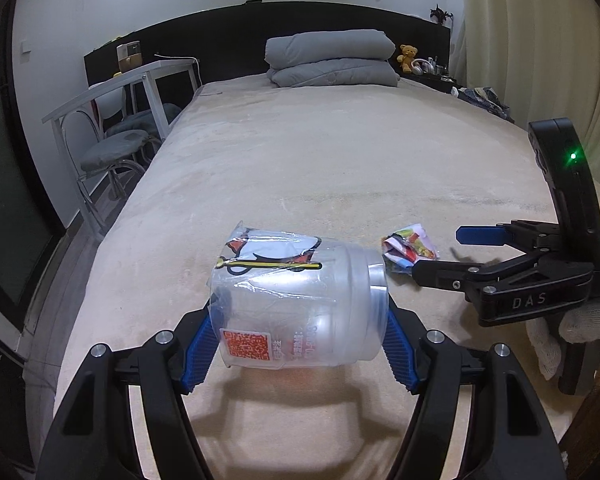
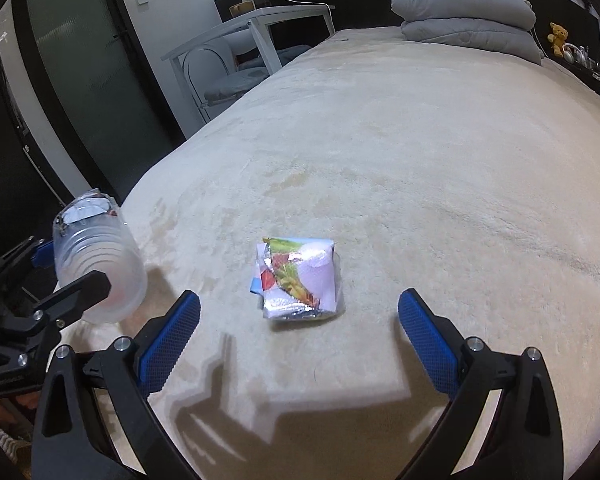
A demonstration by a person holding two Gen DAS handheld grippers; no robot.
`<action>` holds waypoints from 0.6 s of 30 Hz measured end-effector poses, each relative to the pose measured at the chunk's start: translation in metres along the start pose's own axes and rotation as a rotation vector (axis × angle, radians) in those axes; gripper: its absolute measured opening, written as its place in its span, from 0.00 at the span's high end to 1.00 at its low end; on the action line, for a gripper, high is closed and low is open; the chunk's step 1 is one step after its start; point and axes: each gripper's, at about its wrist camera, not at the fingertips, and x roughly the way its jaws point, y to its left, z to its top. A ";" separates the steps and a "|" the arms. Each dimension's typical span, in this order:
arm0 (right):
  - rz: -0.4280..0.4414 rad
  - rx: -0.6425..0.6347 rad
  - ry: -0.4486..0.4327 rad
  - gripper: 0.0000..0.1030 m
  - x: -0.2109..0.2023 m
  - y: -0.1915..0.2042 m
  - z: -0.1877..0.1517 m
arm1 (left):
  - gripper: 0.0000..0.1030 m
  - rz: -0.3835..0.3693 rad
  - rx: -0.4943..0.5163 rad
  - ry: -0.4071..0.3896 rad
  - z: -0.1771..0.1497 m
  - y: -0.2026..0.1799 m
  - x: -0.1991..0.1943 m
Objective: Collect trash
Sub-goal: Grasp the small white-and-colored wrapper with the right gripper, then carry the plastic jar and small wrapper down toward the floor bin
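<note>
A: Left claw (image 1: pixel 298 330) state?
B: Clamped on a clear plastic cup (image 1: pixel 296 300), blue pads on both sides. Cup lies sideways, lifted off the bed (image 1: pixel 320 152); its shadow falls on the blanket below. Printed film on the mouth is torn, and the text near the QR sticker is too distorted to read.
A: Right claw (image 2: pixel 300 316)?
B: Spread wide, nothing between the pads. A crumpled snack wrapper (image 2: pixel 298 278) lies on the bed just ahead of the fingertips, roughly centred in the gap. Can't tell whether a tip touches it in the left view, where the near finger covers its edge.
A: Person?
B: Only a white knit glove (image 1: pixel 580 326) on the right handle, cut off at the frame edge.
A: Background?
B: Folded grey duvet (image 1: pixel 332 60) at the headboard.
</note>
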 end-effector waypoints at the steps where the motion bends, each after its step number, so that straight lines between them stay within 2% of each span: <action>1: -0.003 -0.009 0.005 0.08 0.005 0.001 0.002 | 0.33 0.003 -0.004 -0.001 0.000 0.003 0.000; 4: -0.019 -0.030 0.016 0.23 0.014 0.004 0.005 | 0.33 0.009 -0.008 -0.001 -0.001 0.006 0.001; 7: -0.036 -0.032 0.035 0.43 0.020 0.004 0.005 | 0.33 0.005 -0.001 0.006 -0.002 0.006 0.003; 8: -0.038 -0.034 0.033 0.52 0.019 0.004 0.005 | 0.33 0.005 0.004 0.009 -0.003 0.006 0.004; 18: 0.005 -0.016 0.007 0.52 -0.009 0.005 -0.001 | 0.33 0.000 -0.011 -0.036 0.003 0.007 -0.017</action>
